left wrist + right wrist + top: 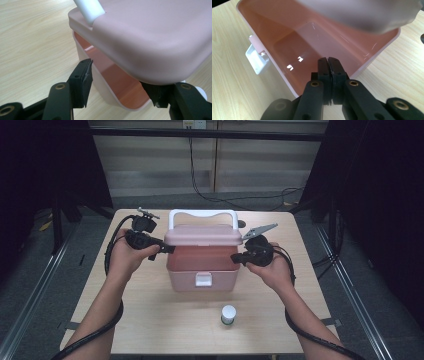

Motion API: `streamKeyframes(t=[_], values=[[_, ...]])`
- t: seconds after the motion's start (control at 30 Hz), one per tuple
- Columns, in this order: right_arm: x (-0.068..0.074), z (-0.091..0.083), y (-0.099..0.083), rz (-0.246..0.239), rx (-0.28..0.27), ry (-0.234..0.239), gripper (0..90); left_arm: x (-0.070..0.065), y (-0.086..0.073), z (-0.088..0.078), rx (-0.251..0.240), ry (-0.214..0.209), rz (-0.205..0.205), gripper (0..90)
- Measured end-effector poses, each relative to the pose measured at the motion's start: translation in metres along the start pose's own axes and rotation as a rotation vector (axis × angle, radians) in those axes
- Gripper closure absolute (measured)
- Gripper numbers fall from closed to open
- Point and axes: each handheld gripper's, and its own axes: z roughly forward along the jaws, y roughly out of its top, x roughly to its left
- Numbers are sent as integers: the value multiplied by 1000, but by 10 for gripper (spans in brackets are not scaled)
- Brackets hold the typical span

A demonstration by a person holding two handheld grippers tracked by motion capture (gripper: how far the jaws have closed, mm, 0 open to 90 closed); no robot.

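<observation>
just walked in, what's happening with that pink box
A person is working a pink box with a tool in each hand. The left tool has its jaws open around the corner of the raised lid. The right tool, shut and empty, sits at the box's right rim. A small white-capped bottle stands in front.

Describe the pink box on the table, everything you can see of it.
The pink box looks like smooth plastic with rounded corners. It stands upright in the middle of the wooden table. Its lid is raised at the front, so the bare inside shows. A white handle arches over the lid, and a white latch hangs on the front wall. The left gripper straddles the box's corner, one jaw under the lid's edge; the right gripper, jaws shut, sits at its rim.
</observation>
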Motion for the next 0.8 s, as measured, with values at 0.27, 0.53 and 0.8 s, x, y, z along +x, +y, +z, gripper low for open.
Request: streamKeyframes(t=[0.27,0.53,0.8], values=[[1,2,-7,7,-1,8,845,0,3,-2,-13,6,2,443],[2,3,-8,16,-8,13,801,-1,9,-4,-19,12,5,469],[6,9,-10,6,-6,32,773,-1,16,-7,-37,14,5,537]])
